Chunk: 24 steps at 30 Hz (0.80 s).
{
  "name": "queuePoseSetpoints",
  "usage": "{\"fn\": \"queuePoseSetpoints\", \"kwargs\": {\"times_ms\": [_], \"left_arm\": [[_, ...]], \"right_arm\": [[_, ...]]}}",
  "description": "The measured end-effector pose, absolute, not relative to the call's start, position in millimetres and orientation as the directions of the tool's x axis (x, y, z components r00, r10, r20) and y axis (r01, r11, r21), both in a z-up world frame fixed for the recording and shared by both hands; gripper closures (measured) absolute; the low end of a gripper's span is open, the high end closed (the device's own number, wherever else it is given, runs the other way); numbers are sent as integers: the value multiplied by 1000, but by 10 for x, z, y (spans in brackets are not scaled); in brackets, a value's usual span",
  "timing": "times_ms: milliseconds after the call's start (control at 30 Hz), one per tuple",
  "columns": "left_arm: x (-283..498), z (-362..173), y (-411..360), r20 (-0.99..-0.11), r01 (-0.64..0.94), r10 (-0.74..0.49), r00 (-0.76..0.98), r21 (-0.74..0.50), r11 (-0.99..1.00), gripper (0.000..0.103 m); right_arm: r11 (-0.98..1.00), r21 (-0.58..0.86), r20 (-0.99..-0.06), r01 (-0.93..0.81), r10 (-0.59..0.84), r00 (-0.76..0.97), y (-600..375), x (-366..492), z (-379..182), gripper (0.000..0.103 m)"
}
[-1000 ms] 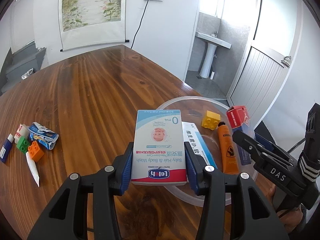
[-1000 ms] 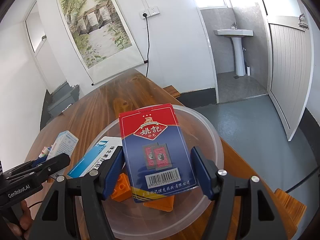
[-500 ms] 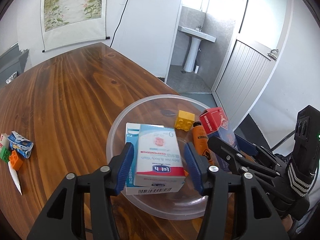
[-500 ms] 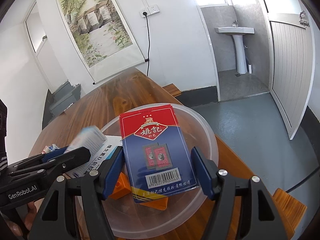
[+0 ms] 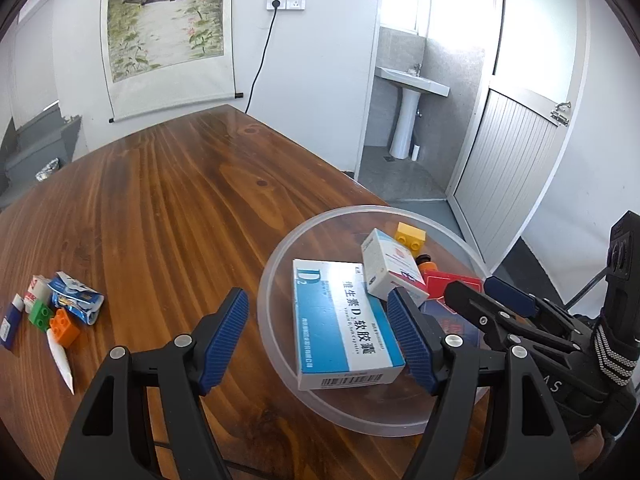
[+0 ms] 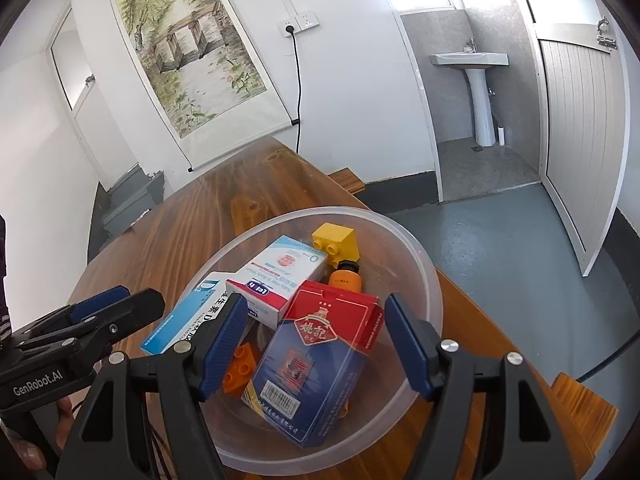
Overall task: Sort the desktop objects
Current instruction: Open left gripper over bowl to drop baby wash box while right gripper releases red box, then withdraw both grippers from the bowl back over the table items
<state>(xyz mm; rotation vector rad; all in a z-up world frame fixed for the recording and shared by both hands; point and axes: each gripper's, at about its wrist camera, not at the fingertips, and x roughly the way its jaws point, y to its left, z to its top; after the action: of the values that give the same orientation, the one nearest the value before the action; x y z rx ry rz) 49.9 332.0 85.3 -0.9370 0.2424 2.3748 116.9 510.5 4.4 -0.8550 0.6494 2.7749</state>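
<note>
Our left hand-held gripper (image 5: 320,336) has just been opening, jaws wide and empty. Our right hand-held gripper (image 6: 316,344) gapes too. The card box (image 6: 316,364) and baby wash box (image 6: 276,276) lie in the bowl (image 6: 424,280).

White walls; landscape scroll (image 6: 196,60) hangs far left. Socket (image 6: 298,24), black cord (image 6: 297,92) beside. Pedestal sink (image 6: 474,80) in grey alcove far right. Brown wooden table (image 5: 160,208) near.

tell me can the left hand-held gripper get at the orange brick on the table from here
Probably yes. The left hand-held gripper is open and holds nothing, and the orange brick lies in the open on the table. A green brick and a white tube touch it, so a clean grasp is tight.
</note>
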Motion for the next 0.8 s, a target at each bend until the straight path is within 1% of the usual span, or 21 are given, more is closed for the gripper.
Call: {"fn": "queuePoseSetpoints", "kwargs": {"times_ms": [133,233,467,800], "left_arm": [[541,880,3264,-655,-543,393,-645,31,-839,28],[554,883,3210,-649,-529,372,-663,55,-847,28],[516,879,3014,-650,-493,342,-678,58,-868,28],[422,869,2636,-646,-424,292,-705,55,-904,28]], "right_arm": [[-894,353,-568,-275,29,-823,5052,1170,61,28],[-898,348,-566,-269,28,-824,4987,1156,94,28],[-916,315,-557,-248,34,-830,4823,1133,162,28],[-939,290,-554,-187,-5,-833,4481,1004,224,28]]}}
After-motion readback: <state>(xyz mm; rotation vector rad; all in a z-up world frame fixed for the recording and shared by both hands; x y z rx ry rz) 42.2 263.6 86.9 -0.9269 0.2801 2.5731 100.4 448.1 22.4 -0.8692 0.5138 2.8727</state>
